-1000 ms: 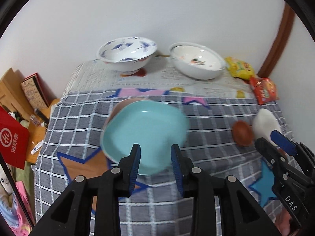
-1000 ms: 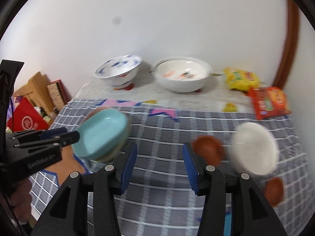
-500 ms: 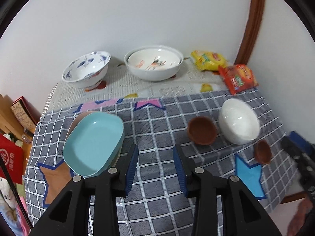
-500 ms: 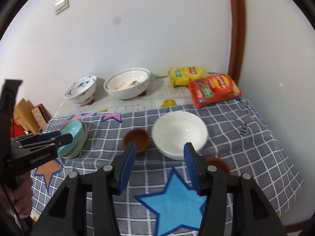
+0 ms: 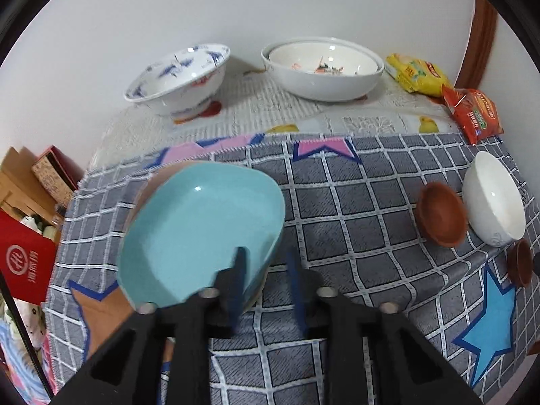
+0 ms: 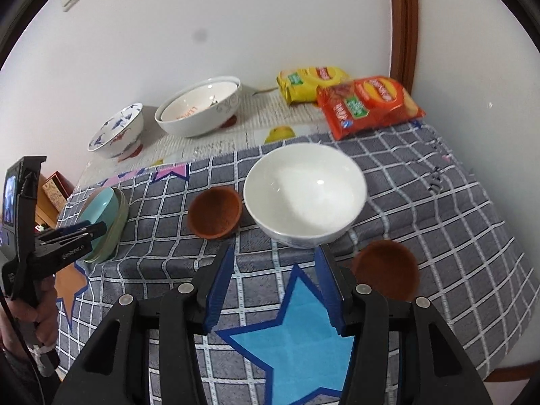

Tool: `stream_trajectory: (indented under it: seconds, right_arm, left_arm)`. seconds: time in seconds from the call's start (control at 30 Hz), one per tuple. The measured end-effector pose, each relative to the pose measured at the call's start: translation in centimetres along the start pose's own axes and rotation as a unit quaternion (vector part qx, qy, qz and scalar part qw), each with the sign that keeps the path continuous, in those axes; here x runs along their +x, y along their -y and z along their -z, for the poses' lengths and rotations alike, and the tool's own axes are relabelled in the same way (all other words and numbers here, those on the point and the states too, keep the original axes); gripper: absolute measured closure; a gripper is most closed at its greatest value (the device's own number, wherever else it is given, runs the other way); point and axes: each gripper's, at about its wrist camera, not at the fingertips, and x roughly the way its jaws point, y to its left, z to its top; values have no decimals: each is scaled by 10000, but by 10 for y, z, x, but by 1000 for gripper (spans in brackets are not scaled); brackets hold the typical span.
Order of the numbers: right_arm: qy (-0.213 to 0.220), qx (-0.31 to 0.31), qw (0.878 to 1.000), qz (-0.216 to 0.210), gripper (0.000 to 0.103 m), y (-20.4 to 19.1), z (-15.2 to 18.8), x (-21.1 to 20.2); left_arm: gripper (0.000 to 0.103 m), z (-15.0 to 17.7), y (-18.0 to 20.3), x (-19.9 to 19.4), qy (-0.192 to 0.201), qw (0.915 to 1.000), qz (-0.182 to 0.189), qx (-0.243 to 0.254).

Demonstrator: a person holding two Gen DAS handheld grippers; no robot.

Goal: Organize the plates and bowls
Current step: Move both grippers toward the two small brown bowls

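Note:
A teal dish [image 5: 202, 229] sits nested on other dishes at the table's left; it also shows in the right wrist view [image 6: 101, 216]. My left gripper [image 5: 266, 263] is open, its left finger over the dish's near rim. A plain white bowl [image 6: 305, 195] stands mid-table with a brown bowl [image 6: 214, 217] to its left and a second brown bowl [image 6: 386, 271] to its right. My right gripper [image 6: 273, 266] is open, just in front of the white bowl. These bowls show in the left wrist view too: white [image 5: 492, 199], brown [image 5: 440, 217].
A blue-patterned bowl [image 5: 177, 77] and a large white bowl [image 5: 322, 65] stand at the back by the wall. Yellow [image 6: 310, 82] and red [image 6: 369, 103] snack bags lie at the back right. A checked cloth [image 6: 438, 209] covers the table. Boxes [image 5: 27, 253] sit off the left edge.
My left gripper moved back in close to the teal dish. My right gripper moved forward, closer to the white bowl. Both stayed open.

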Motion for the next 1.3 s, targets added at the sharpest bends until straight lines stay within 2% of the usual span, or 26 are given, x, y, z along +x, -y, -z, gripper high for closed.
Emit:
stream_trajectory:
  seconds: [0.1, 0.33, 0.37, 0.43, 0.57, 0.7, 0.77, 0.83, 1.0, 1.3]
  right_arm:
    - [-84, 8, 10000, -46, 53, -3, 0, 8]
    - [-214, -16, 9998, 37, 53, -3, 0, 21]
    - [-226, 2, 9997, 30, 53, -2, 0, 23]
    - [-241, 25, 9997, 44, 53, 1, -1, 25]
    - [-163, 29, 9998, 131, 53, 6, -1, 22]
    - [58, 46, 9993, 360, 53, 20, -5, 11]
    - [155, 86, 9984, 535, 53, 29, -7, 5]
    - [178, 175, 9982, 554, 53, 39, -8, 0]
    - [161, 441, 9975, 531, 53, 65, -8, -6]
    - [31, 810, 9935, 800, 54, 108, 6, -7]
  left_arm:
    - [94, -3, -3, 11, -8, 10000, 45, -71]
    - [94, -12, -5, 22, -117, 9994, 213, -241]
    - [93, -12, -5, 20, -80, 9995, 203, -240]
    - [85, -15, 0, 15, -1, 9996, 174, -204]
    - [83, -20, 12, 3, 116, 9993, 355, -102]
    - [83, -24, 28, -4, 169, 9979, 630, -33]
    - [78, -25, 39, -8, 173, 9967, 789, 39]
    - [72, -26, 48, -10, 189, 9957, 901, 93]
    - [72, -24, 74, -10, 101, 9931, 1148, 223]
    - [72, -25, 102, 5, -49, 9925, 1189, 288]
